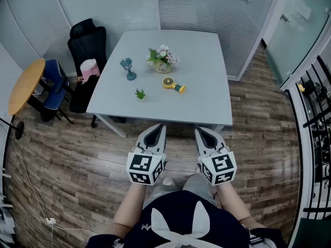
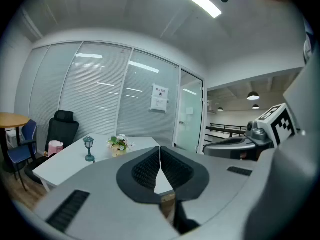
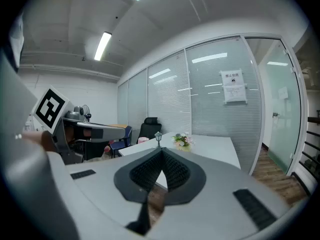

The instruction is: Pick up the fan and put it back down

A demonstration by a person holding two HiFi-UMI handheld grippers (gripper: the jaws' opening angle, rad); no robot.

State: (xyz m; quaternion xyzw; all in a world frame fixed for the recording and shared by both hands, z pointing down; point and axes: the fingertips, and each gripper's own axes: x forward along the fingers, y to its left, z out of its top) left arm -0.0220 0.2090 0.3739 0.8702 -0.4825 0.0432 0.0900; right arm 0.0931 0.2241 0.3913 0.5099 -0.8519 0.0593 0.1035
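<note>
fan (image 1: 173, 85) apparently lying flat on table (image 1: 202, 61); left gripper (image 1: 161, 126), right gripper (image 1: 199, 130) closed, empty.

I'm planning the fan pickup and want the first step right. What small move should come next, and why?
Probably step forward to bring the right tongs over the table and open them. Both right tongs and left tongs are shut, empty, and short of the table's near edge, while the yellow fan lies farther in, untouched.
</note>
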